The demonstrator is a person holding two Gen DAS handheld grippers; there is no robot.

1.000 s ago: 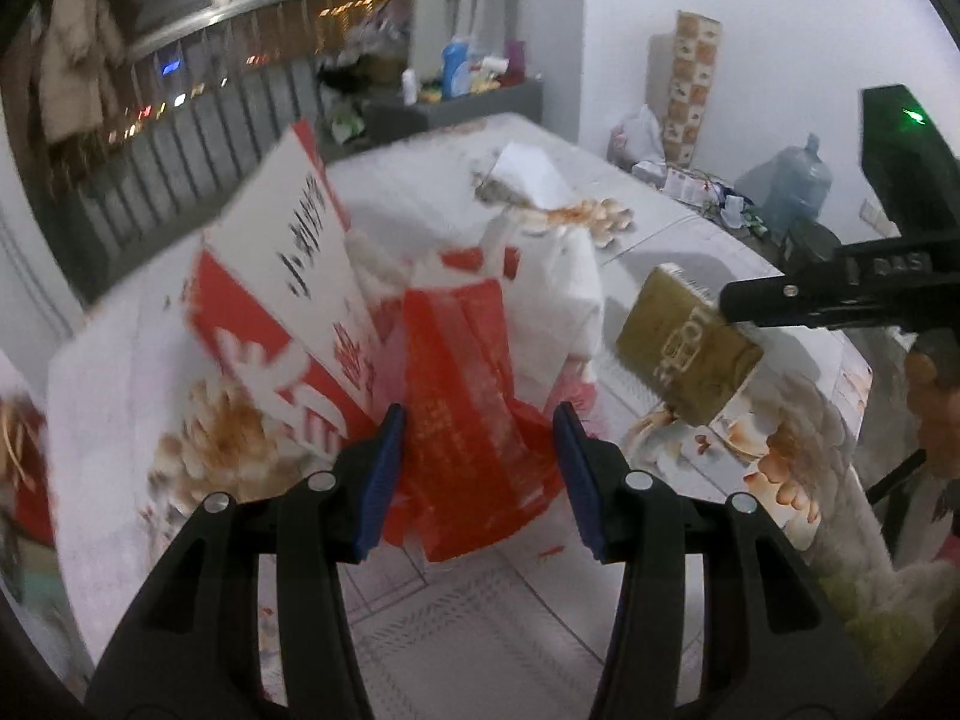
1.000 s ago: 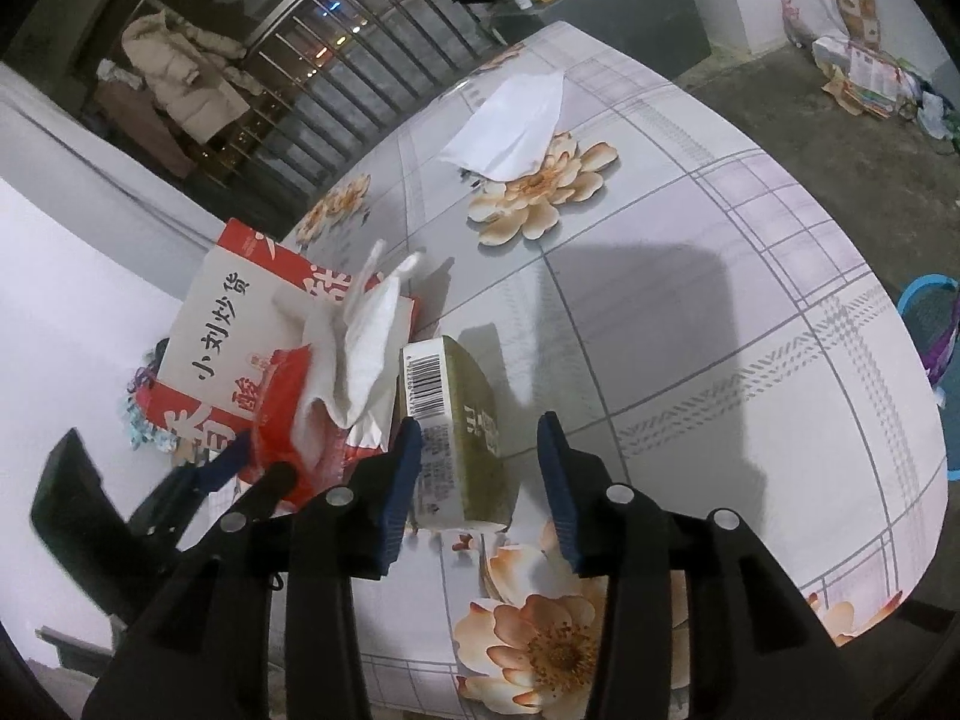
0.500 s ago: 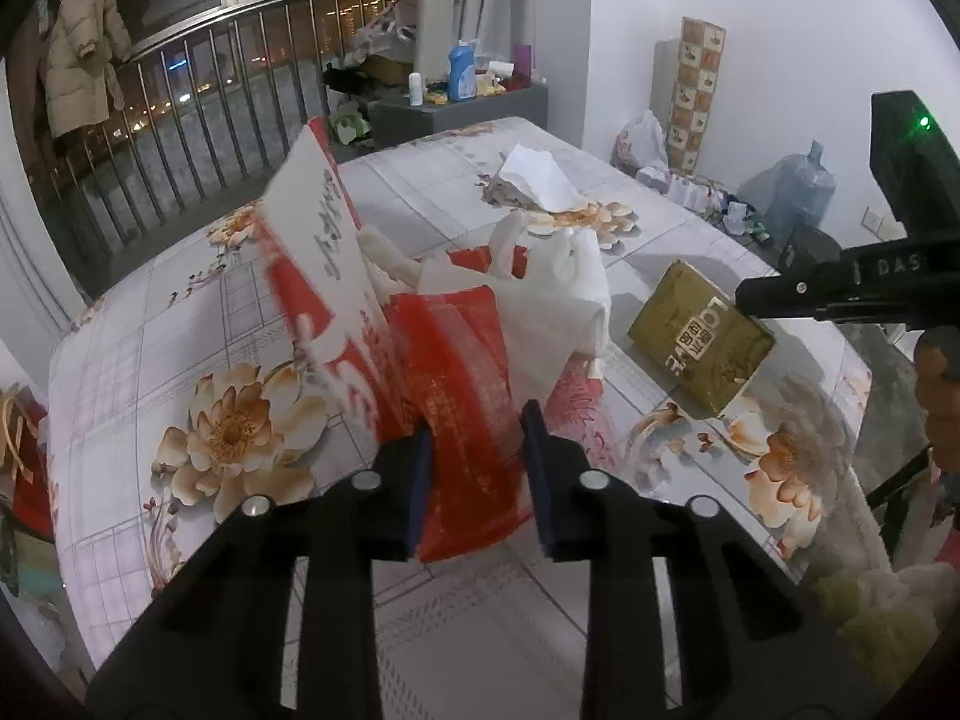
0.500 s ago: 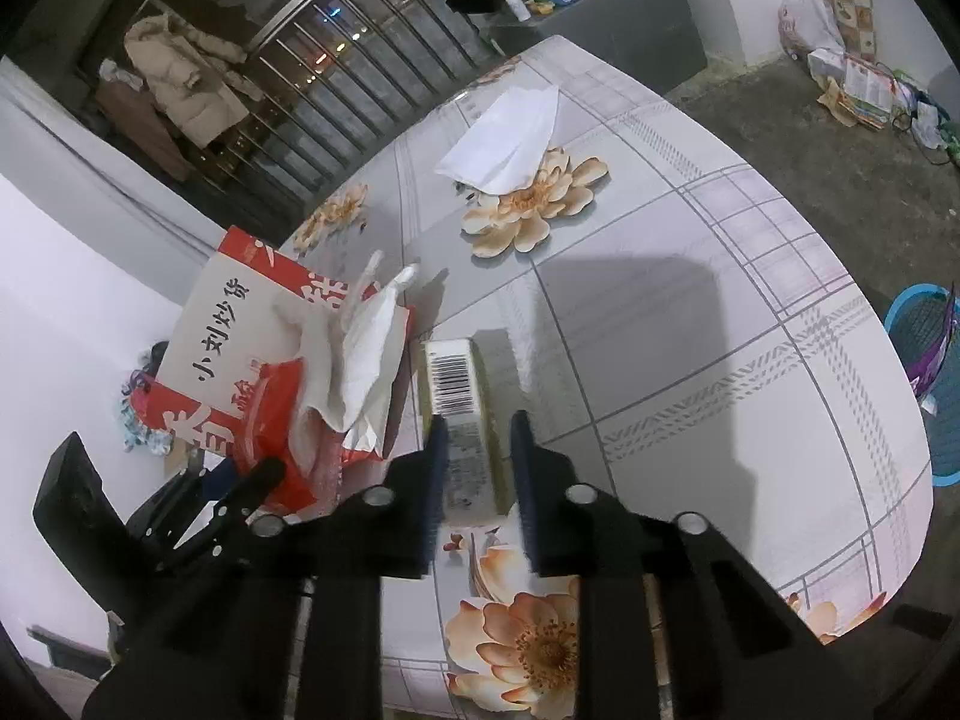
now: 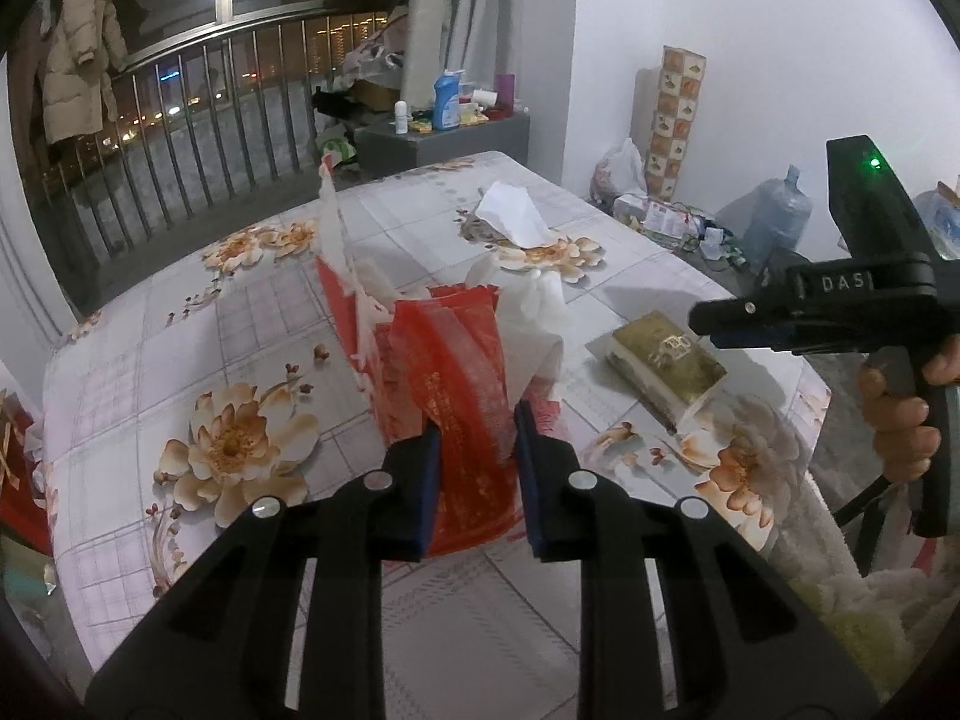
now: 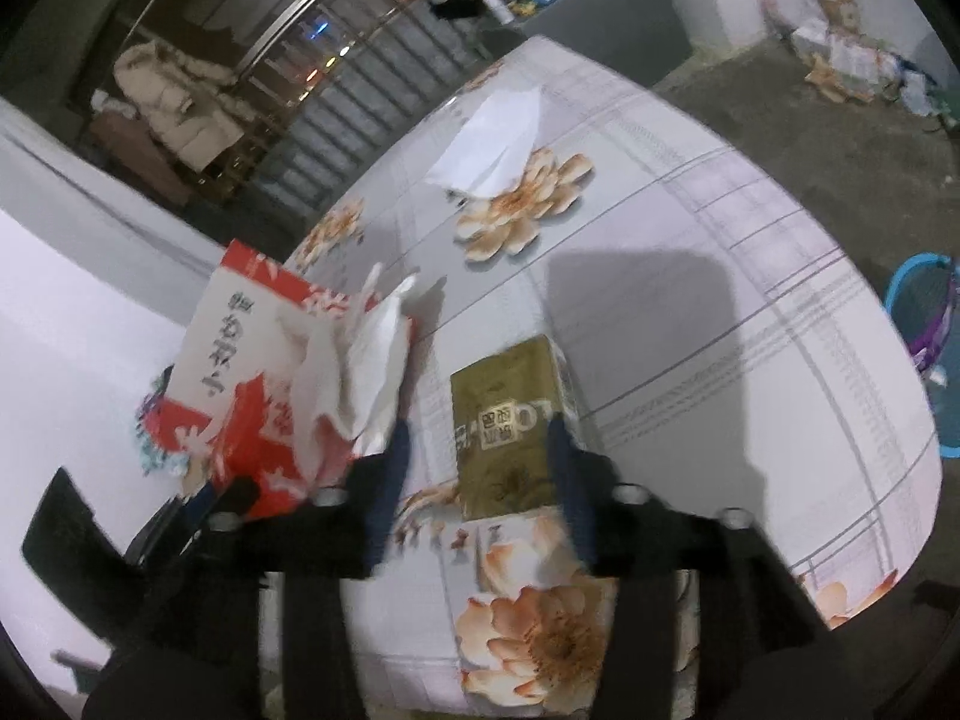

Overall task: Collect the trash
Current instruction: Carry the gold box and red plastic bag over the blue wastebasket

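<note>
A red plastic bag stuffed with white tissue stands on the flowered table, against a red and white printed carton. My left gripper is closing, and its blue pads press the bag's near edge. To the right a gold box lies flat on the table. My right gripper is opening, with the gold box loose between its fingers. A sheet of white paper lies farther back on the table.
A hand holds the right gripper's handle at the right. Beyond the table are a railing, a grey cabinet with bottles, and a water jug. A blue basket sits on the floor past the table's right edge.
The left jaws narrowed onto the red bag and the carton swung edge-on. The right jaws pinched the gold box, then spread; the box went from tilted on edge to lying flat.
</note>
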